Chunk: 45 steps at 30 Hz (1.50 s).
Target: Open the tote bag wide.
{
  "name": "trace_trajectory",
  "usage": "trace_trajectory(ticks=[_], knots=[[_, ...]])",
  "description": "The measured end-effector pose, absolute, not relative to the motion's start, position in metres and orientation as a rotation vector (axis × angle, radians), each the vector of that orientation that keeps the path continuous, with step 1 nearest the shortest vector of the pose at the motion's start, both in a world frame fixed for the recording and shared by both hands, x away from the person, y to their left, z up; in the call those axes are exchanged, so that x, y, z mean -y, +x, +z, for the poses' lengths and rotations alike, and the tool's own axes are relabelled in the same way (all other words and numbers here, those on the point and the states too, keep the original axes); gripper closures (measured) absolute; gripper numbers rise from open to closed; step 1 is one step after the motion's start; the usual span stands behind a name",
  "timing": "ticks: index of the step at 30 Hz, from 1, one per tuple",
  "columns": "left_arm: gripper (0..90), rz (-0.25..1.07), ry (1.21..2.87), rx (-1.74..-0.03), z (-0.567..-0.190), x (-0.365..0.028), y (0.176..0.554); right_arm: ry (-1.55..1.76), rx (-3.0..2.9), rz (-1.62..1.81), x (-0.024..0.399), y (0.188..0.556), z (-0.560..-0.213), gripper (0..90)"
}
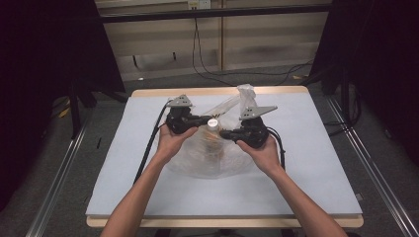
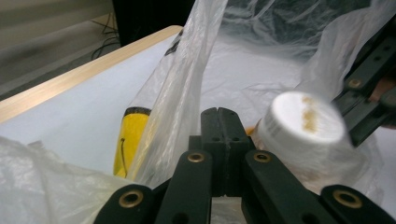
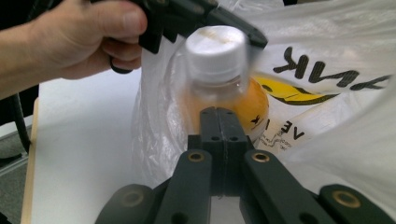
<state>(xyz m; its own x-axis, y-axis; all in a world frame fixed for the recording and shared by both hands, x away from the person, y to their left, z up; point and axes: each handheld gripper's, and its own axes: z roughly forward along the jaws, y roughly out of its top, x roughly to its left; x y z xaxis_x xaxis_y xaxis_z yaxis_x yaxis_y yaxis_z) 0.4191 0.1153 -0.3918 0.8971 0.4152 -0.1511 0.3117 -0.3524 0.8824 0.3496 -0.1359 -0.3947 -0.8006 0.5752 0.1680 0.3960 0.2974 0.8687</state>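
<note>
Two grippers flank bottle.

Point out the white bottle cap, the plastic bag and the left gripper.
white bottle cap (image 3: 215,45), right gripper view, on the cap's top.
plastic bag (image 1: 200,165), high view, on its near bulging side.
left gripper (image 2: 223,122), left gripper view, where the jaw tips meet.

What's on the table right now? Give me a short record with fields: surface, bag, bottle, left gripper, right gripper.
surface: pale blue table top with a wooden edge
bag: clear plastic bag, yellow and black print, mid-table
bottle: white-capped bottle, orange contents, standing in the bag
left gripper: left gripper, jaws together, bag film pinched at its rim
right gripper: right gripper, jaws together, at the bag beside the bottle
</note>
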Motion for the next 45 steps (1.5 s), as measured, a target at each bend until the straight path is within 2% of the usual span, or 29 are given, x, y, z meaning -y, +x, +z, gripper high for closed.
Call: trace_trajectory(ticks=[16,24,45], knots=[[90.0,0.136,2.086,-0.519,-0.416,-0.131,0.407,0.972,-2.312,1.472,0.142,0.365,-0.406,90.0],[90.0,0.119,2.175,-0.514,-0.437,-0.126,0.402,0.995,-2.381,1.365,0.141,0.367,-0.427,90.0],[90.0,0.045,2.264,-0.563,-0.484,-0.135,0.399,1.067,-2.515,1.218,0.144,0.373,-0.484,90.0]])
